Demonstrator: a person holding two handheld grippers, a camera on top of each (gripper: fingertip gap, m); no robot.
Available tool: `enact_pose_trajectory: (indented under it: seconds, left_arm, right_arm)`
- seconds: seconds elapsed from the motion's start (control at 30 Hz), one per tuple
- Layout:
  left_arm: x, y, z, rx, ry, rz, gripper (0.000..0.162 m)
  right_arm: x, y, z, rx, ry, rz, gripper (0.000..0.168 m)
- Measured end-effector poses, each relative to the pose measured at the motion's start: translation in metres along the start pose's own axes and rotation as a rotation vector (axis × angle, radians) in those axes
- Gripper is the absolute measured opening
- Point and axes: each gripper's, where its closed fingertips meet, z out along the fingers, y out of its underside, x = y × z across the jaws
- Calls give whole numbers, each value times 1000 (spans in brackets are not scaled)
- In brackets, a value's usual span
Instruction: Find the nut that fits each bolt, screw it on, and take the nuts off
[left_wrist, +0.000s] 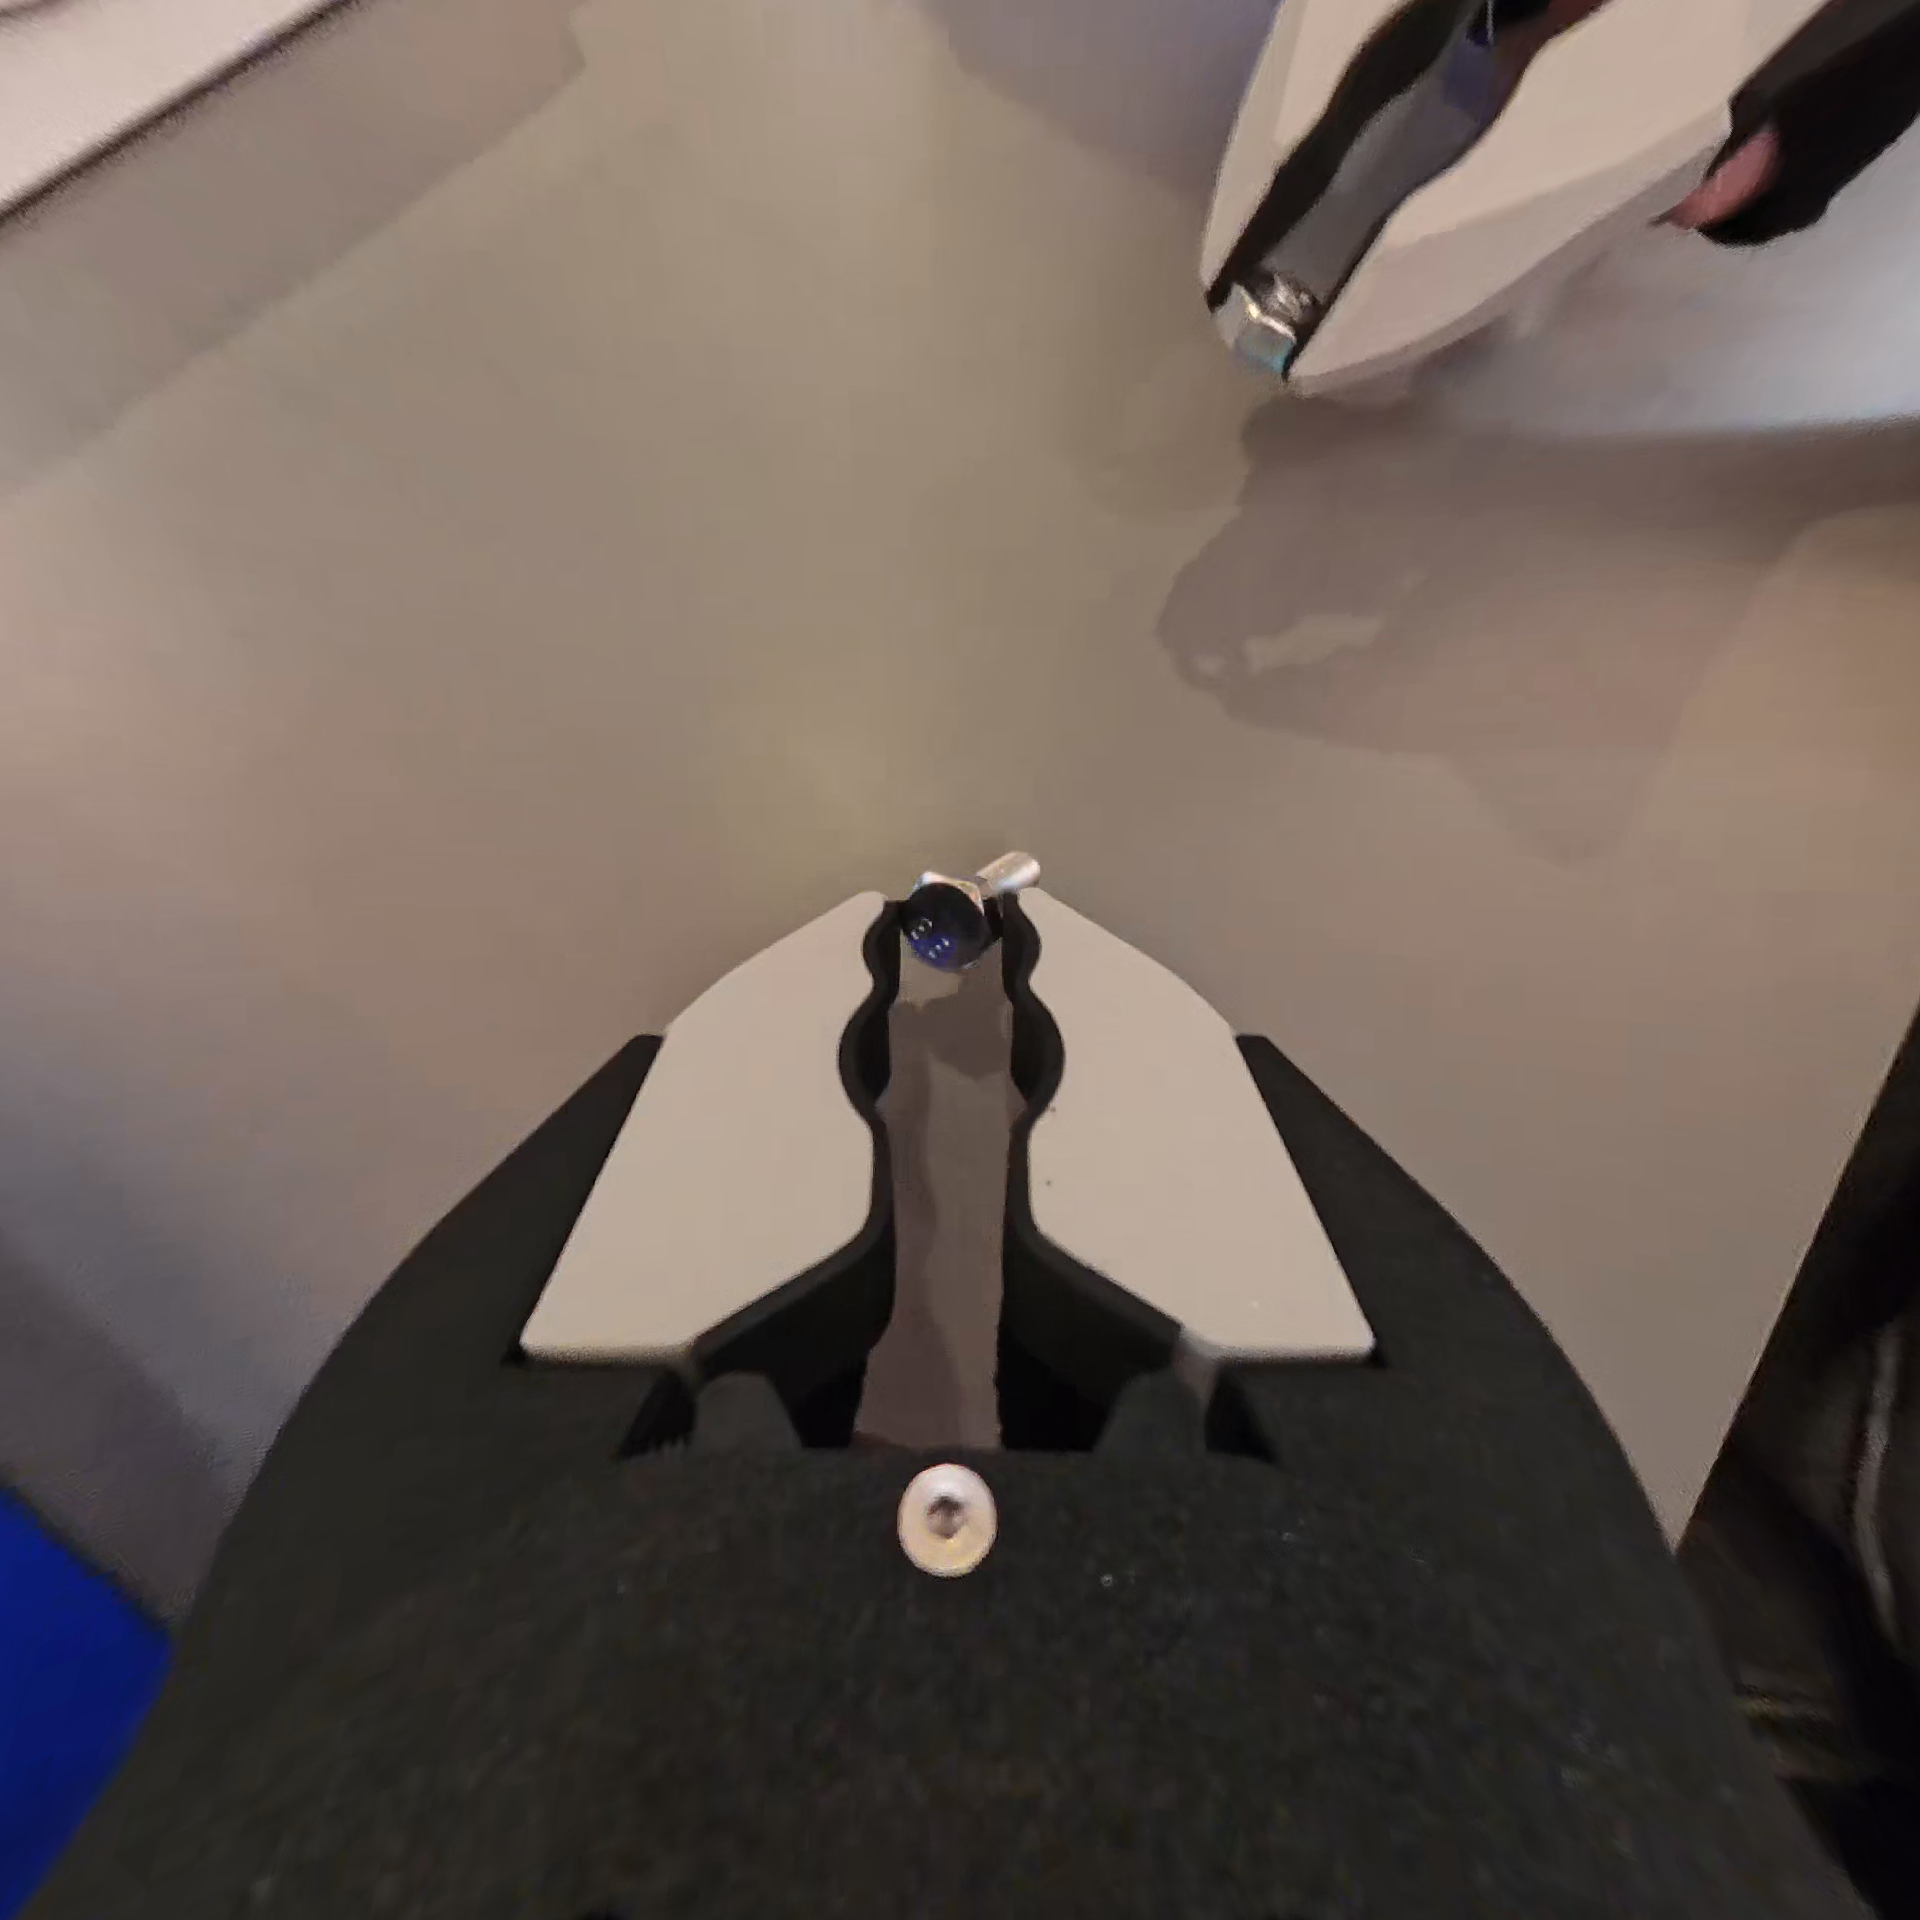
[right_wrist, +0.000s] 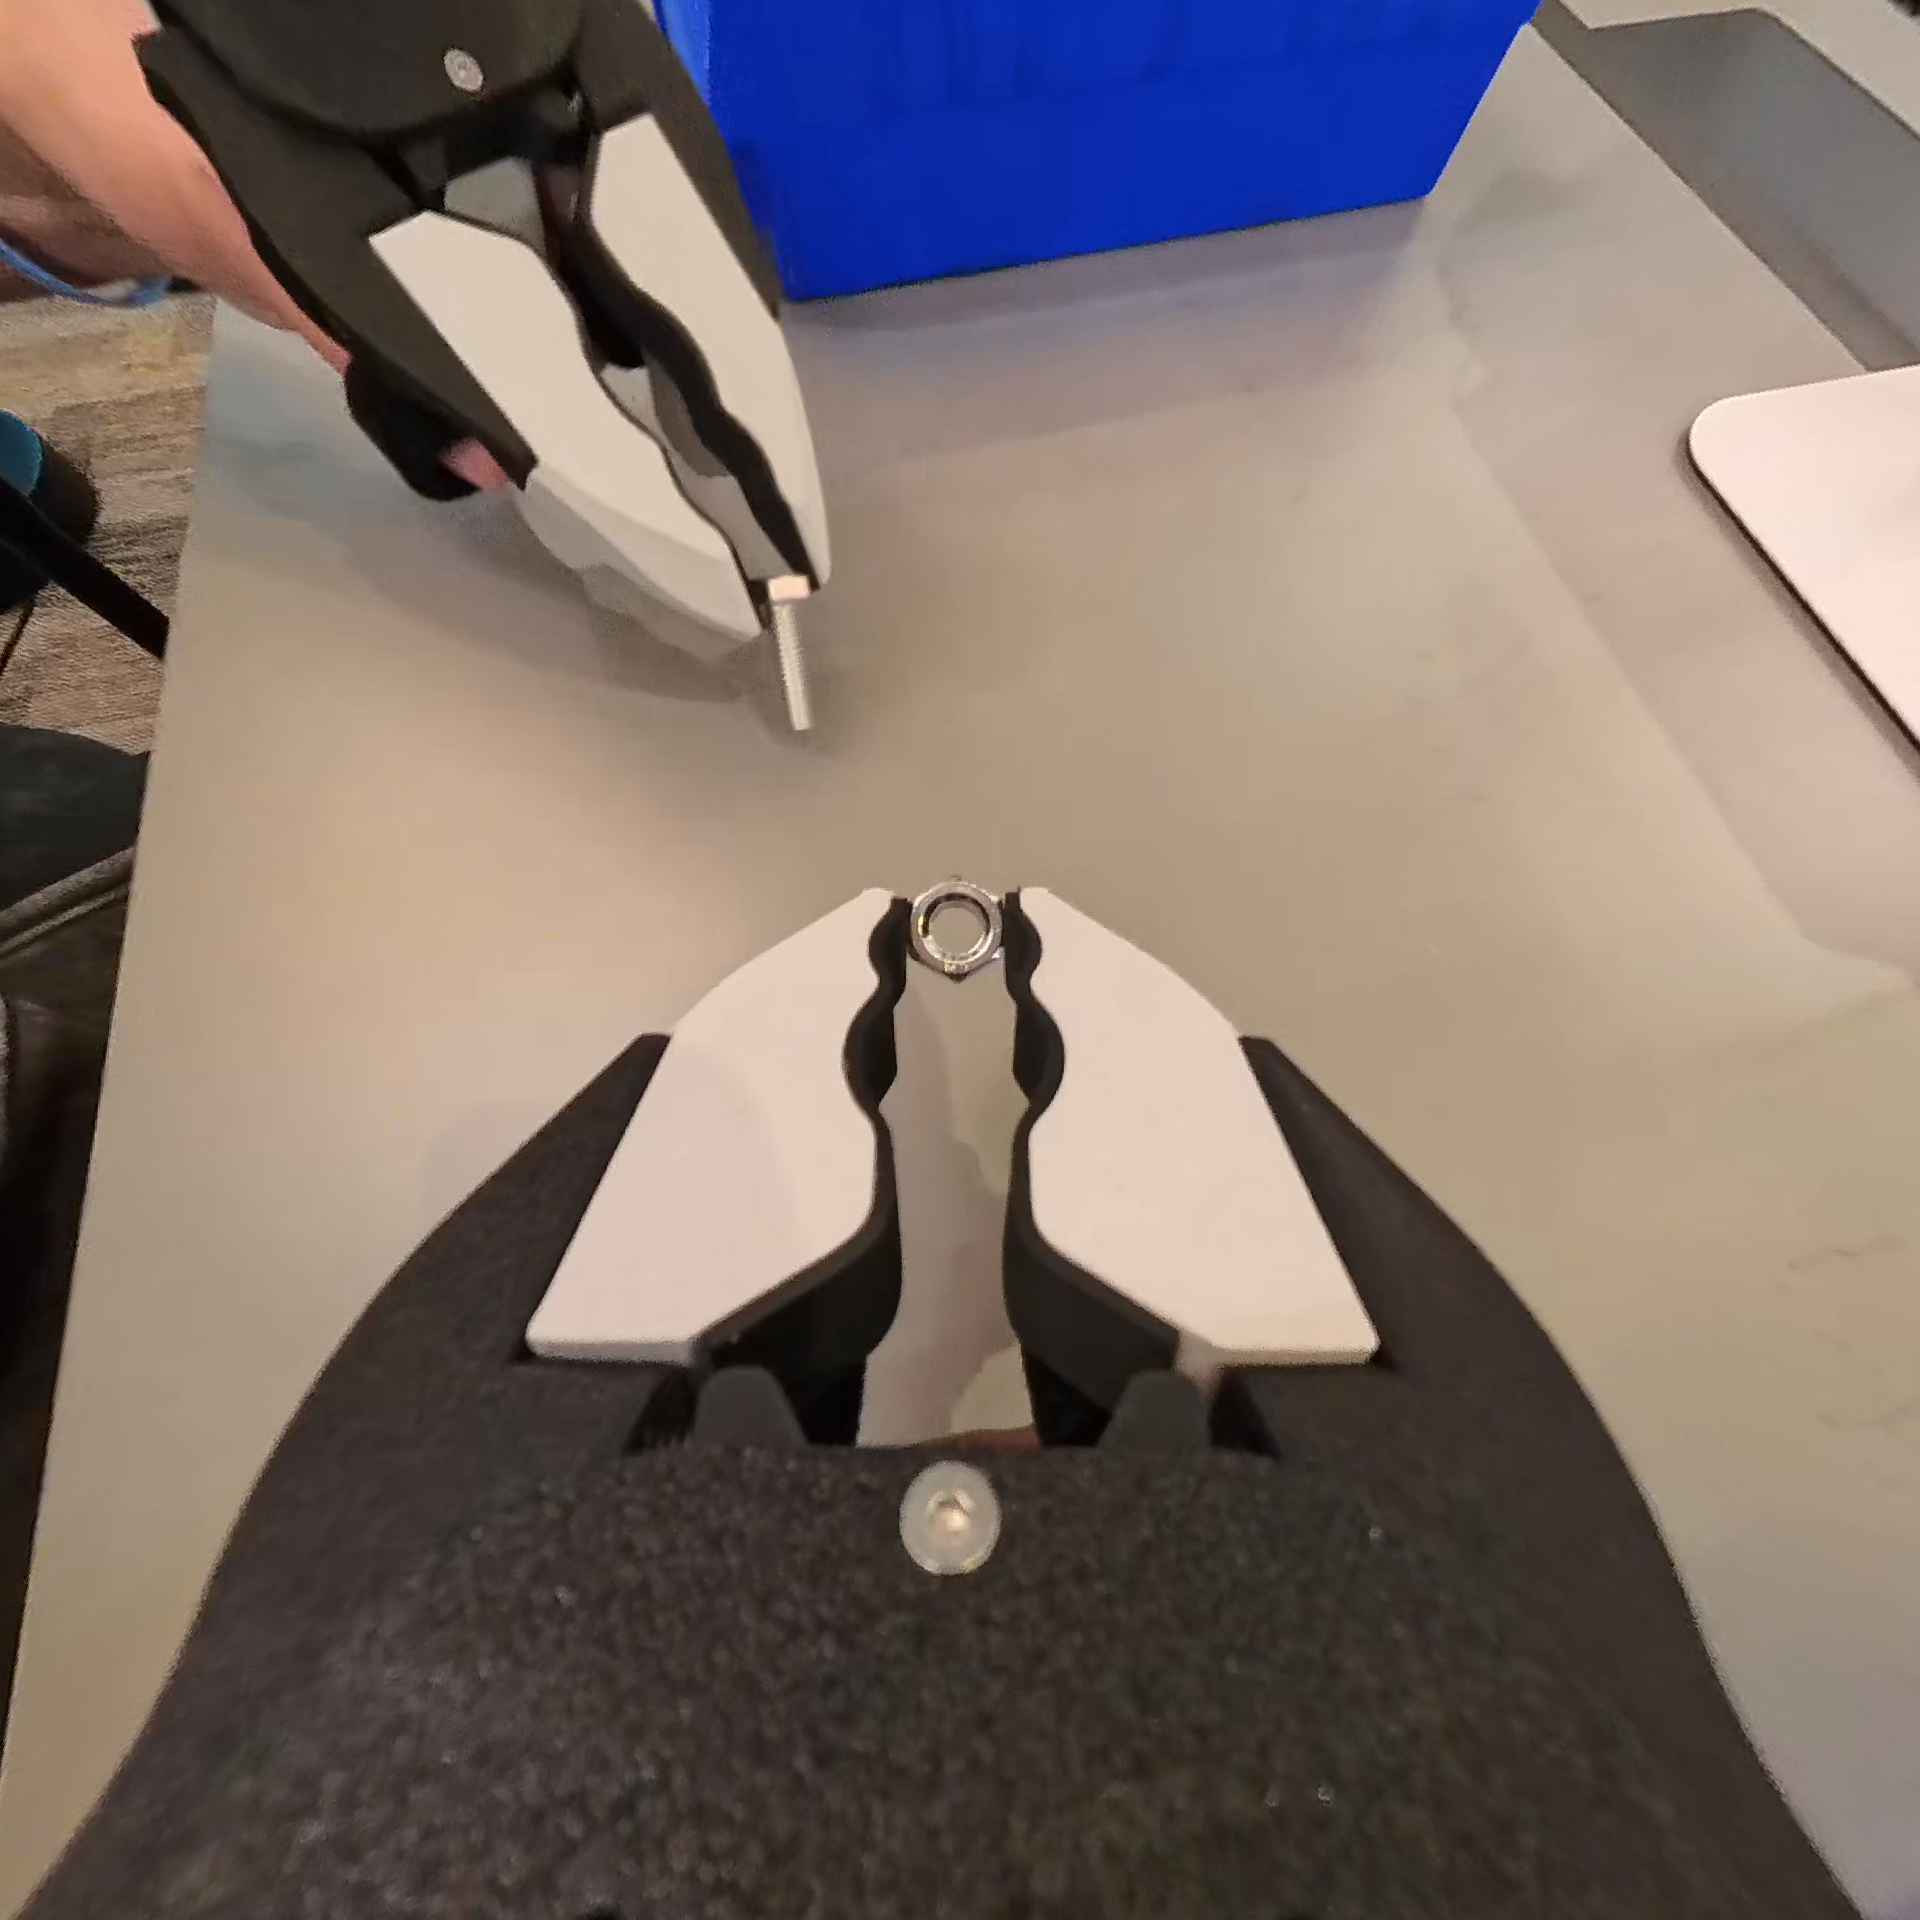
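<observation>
grey table (right_wrist: 1247, 727) | blue bin (right_wrist: 1091, 135) far end | white board (right_wrist: 1829, 520) right edge

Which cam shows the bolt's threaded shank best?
Right wrist view: the bolt hangs side-on from the left gripper, with the whole shank pointing down at the table. The left wrist view shows mostly its head, the shank foreshortened.

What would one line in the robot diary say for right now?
left gripper: shut on bolt, by its head | right gripper: shut on nut | nut and bolt: apart, above grey table
</observation>
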Motion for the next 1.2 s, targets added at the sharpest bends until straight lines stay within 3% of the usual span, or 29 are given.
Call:
enact_pose_trajectory:
  seconds: [0.33,0.7,0.9,0.97,1.2]
  left_arm:
    - [21,32,3,-72,40,156,22]
    - [20,33,0,-151,177,554,32]
    - [20,36,3,-159,354,531,31]
    - [23,35,5,-142,392,517,20]
    - [20,22,13,-46,351,446,19]
  right_arm:
    - [0,9,2,-31,-1,-6,18]
    - [4,21,6,-63,-14,9,18]
    - [5,23,7,-59,-30,26,18]
    - [5,26,8,-64,-38,34,18]
    - [8,26,12,-41,-46,43,18]
